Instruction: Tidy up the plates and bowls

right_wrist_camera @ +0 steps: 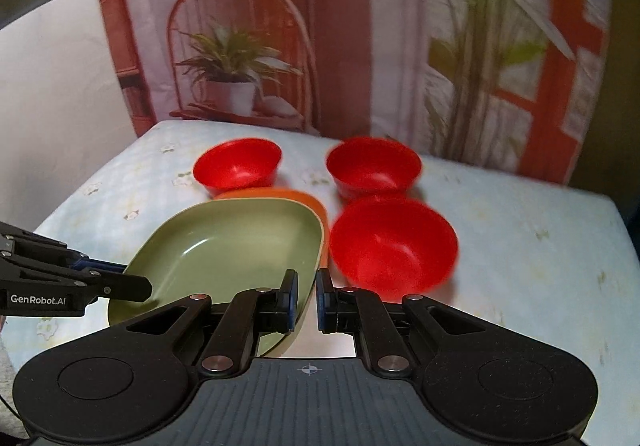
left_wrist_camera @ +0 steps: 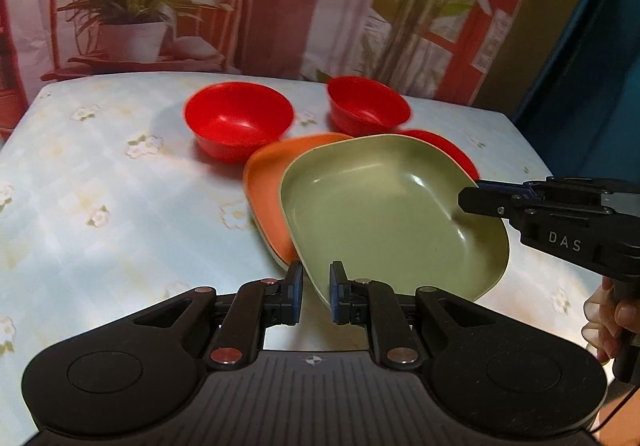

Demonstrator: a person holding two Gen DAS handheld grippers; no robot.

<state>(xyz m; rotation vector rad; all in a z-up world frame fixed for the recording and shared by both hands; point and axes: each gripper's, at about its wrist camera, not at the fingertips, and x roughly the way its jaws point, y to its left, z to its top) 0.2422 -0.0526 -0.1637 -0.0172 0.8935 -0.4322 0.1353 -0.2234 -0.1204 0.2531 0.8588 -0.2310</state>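
Both tongs, left and right, gripping opposite rims of green plate, lying over orange plate, mid-table.

Green plate, orange plate, red bowls, pale-blue floral tablecloth.

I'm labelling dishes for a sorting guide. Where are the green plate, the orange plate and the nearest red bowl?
green plate (left_wrist_camera: 380,202), left wrist view, on its inner floor.
orange plate (left_wrist_camera: 266,182), left wrist view, on its exposed left part.
nearest red bowl (right_wrist_camera: 394,250), right wrist view, on its inside.
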